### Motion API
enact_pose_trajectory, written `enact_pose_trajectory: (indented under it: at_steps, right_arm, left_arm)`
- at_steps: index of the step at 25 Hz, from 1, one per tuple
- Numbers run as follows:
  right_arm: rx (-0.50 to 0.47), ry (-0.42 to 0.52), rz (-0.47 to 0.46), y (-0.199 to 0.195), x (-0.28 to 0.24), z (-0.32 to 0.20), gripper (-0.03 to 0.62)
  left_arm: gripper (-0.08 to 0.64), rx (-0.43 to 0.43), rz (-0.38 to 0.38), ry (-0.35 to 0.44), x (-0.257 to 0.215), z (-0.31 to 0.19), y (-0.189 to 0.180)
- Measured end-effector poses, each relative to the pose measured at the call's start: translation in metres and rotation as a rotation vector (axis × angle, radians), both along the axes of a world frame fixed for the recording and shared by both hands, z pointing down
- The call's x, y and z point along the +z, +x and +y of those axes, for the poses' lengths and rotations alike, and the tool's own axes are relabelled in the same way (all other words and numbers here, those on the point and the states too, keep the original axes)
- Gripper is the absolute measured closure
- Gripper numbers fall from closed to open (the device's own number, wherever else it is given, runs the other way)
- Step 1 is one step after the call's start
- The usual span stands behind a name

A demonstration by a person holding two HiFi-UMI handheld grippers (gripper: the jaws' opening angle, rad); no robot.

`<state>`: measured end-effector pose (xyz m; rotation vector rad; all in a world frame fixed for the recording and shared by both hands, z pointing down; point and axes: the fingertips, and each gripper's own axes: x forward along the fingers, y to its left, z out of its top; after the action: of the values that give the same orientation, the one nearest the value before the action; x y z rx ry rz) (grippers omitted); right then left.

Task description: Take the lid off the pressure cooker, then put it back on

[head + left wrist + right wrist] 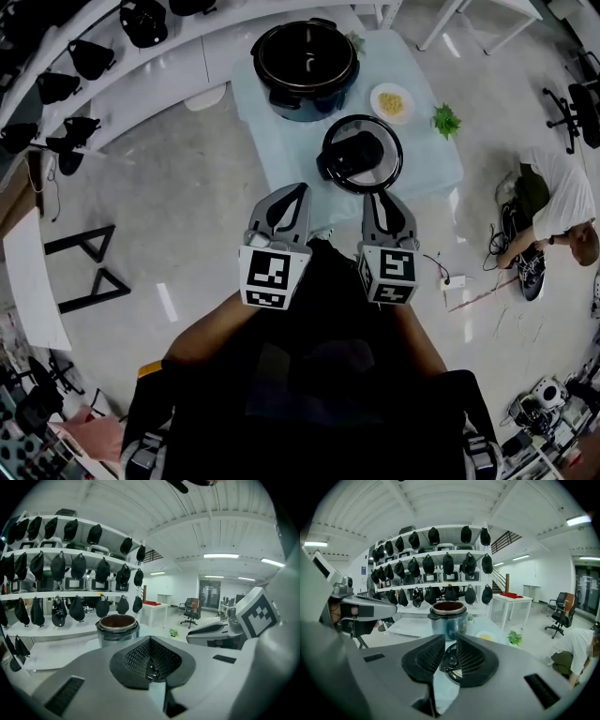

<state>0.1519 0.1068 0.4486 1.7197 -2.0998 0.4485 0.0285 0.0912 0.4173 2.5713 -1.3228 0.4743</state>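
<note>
Black-rimmed lid [361, 155] lies flat on the pale table [272, 131], off the cooker [305, 98], apart from it at its 5 o'clock.

Head view:
- Cooker stands open at the table's 12 o'clock end.
- Plate [392, 101] with yellow food at the cooker's 3 o'clock; small green plant [445, 120] at the plate's 4 o'clock.
- Left gripper [289, 202] and right gripper [384, 206] hang side by side at the table's 6 o'clock edge. Right one is just below the lid, contact not visible. Left one is at the lid's 7 o'clock, apart from it.
- Shelves [94, 56] with black caps at 10 o'clock. A person [553, 197] crouches on the floor at 3 o'clock.

Left gripper view:
- Jaws clenched together, pads meeting, nothing between them.
- Open cooker sits beyond the jaws at 11 o'clock, well apart.
- Right gripper shows at 3 o'clock. Office chair [192, 611] far back at 1 o'clock.

Right gripper view:
- Jaws released, a narrow gap between the pads, nothing gripped.
- Lid shows through that gap, lying on the table just past the tips; pads don't press on it.
- Cooker upright at 12 o'clock behind the lid, plate and plant at 2 o'clock.
- Left gripper at 9 o'clock, crouching person at 4 o'clock.
</note>
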Motion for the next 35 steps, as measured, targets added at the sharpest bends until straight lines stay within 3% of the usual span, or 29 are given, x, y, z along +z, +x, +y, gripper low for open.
enact_pose_trajectory:
  at_steps: [21,35]
  right_arm:
    - [0.041,-0.146,0.001,0.048,0.132,-0.12,0.313]
    - [-0.034,-0.219,0.02,0.047,0.202,-0.152,0.278]
  left_arm:
    - [0.552,0.092,-0.126,-0.168,0.119,-0.107,0.057]
    - [0.552,0.102,-0.172,-0.224,0.168,-0.146,0.068]
